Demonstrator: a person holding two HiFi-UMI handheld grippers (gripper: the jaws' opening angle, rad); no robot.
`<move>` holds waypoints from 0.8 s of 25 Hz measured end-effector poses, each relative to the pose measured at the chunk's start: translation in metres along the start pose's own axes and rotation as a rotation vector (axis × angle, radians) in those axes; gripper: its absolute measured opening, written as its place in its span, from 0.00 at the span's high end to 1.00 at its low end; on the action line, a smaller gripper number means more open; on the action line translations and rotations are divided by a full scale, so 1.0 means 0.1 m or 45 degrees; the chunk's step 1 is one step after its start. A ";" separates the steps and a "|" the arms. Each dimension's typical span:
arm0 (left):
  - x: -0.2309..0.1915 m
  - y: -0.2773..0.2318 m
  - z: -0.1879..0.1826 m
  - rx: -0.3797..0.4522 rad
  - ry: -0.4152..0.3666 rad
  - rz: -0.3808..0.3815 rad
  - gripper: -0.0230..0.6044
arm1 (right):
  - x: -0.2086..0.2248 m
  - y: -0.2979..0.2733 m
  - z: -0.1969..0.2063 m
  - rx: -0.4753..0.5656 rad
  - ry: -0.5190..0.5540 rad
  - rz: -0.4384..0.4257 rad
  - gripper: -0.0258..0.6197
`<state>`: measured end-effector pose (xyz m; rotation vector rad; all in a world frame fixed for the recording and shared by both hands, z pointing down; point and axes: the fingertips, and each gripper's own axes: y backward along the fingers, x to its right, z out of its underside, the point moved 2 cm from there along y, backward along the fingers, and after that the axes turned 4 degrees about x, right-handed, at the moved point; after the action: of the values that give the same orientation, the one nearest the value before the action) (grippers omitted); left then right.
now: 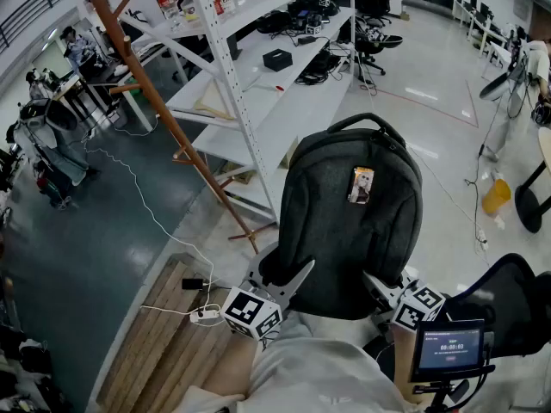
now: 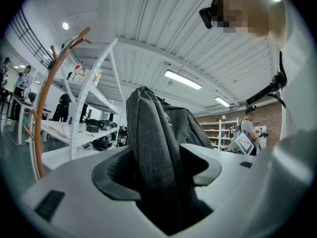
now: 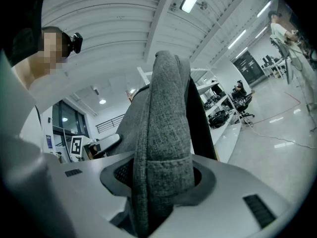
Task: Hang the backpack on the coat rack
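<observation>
I held the backpack (image 1: 349, 222) up in front of me with both tools. My left gripper (image 1: 288, 280) had it by the lower left edge, and my right gripper (image 1: 385, 291) by the lower right. In the left gripper view my fingers (image 2: 114, 180) were clenched on a fold of dark grey fabric. In the right gripper view the fingers (image 3: 205, 180) pinched a thick, lighter grey padded strip of the bag. The backpack stood upright, its top handle (image 1: 362, 117) uppermost, clear of the floor. It was well apart from the wooden coat rack (image 1: 159, 106) — not yet hung on it. The rack leaned at my left, beside the white shelving (image 1: 250, 84).
</observation>
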<state>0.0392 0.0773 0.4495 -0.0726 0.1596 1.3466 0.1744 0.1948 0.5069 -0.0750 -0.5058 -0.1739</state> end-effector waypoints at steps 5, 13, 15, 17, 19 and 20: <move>-0.91 0.06 -0.30 0.038 -0.023 -0.064 0.52 | -0.10 -1.03 -0.16 -0.013 0.024 -0.078 0.67; -2.25 0.47 -0.66 0.165 -0.105 -0.328 0.52 | -0.38 -2.72 -0.27 -0.068 0.128 -0.362 0.67; -2.40 0.62 -0.74 0.198 -0.133 -0.406 0.52 | -0.49 -2.99 -0.29 -0.084 0.147 -0.451 0.67; -2.50 0.74 -0.84 0.227 -0.168 -0.487 0.52 | -0.59 -3.22 -0.33 -0.096 0.163 -0.541 0.67; -2.57 0.83 -0.94 0.254 -0.204 -0.557 0.52 | -0.69 -3.40 -0.39 -0.100 0.179 -0.624 0.67; -2.58 0.87 -1.00 0.268 -0.223 -0.588 0.52 | -0.73 -3.48 -0.43 -0.097 0.188 -0.666 0.67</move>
<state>-0.1077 -0.1667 0.3952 0.1771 0.1263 0.8645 0.0674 -0.1412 0.4439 -0.0023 -0.3625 -0.7061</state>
